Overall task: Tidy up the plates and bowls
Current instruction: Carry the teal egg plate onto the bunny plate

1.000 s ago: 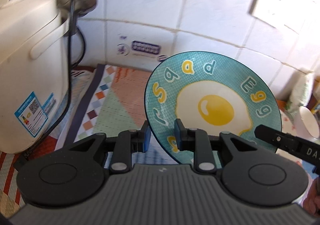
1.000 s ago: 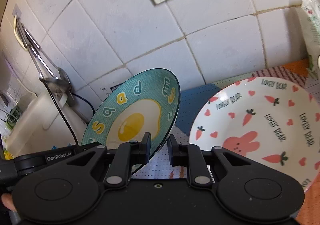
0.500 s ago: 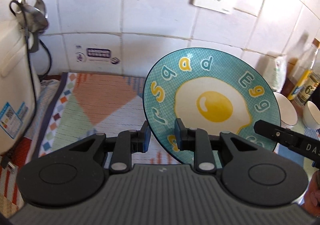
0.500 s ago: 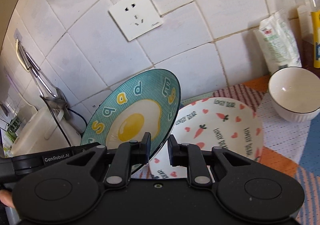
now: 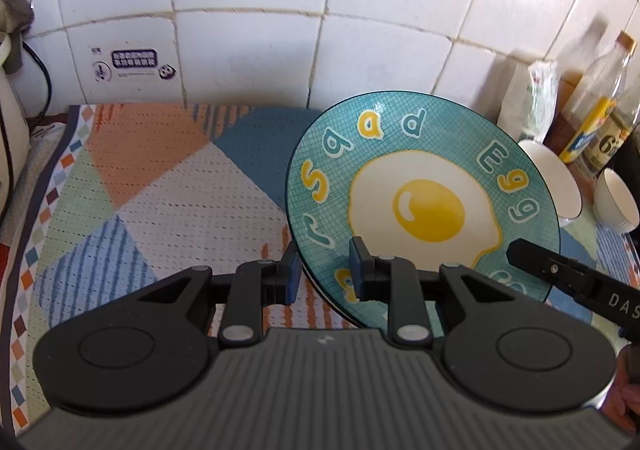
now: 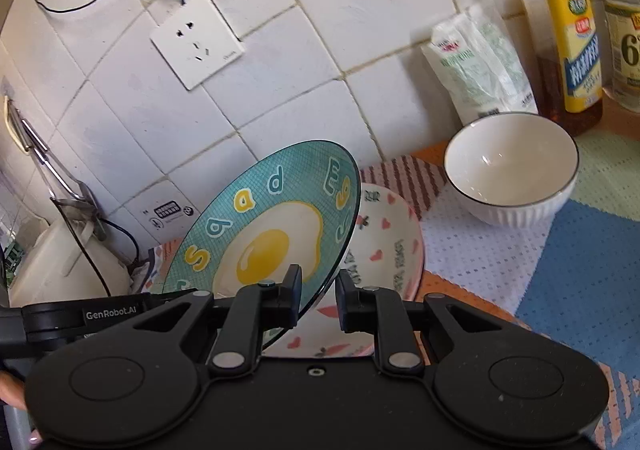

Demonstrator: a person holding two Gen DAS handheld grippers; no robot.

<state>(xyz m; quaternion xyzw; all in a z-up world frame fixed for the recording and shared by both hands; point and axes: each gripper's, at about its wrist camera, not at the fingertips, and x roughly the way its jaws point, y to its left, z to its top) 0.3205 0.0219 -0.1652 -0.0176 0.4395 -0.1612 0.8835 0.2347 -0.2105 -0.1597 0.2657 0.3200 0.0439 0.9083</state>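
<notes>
A teal plate with a fried-egg picture [image 5: 424,206] is held tilted in the air by both grippers. My left gripper [image 5: 323,274] is shut on its near left rim. My right gripper [image 6: 318,290] is shut on its right rim; the plate [image 6: 268,234] fills the middle of that view. Below it a white plate with pink rabbit and hearts [image 6: 388,234] lies on the mat, partly hidden. A white ribbed bowl [image 6: 512,170] stands to the right. In the left wrist view two white bowls [image 5: 552,182] [image 5: 618,202] stand behind the plate.
A patterned mat [image 5: 160,186] covers the counter. A white appliance [image 6: 60,266] with a cord stands at the left. Oil bottles [image 6: 572,50] and a white bag [image 6: 480,66] stand against the tiled wall at the right. A wall socket [image 6: 196,42] is above.
Both grippers have carried the egg plate to the right, over the rabbit plate. The appliance has slid out of the left view and the bowls and bottles have come in.
</notes>
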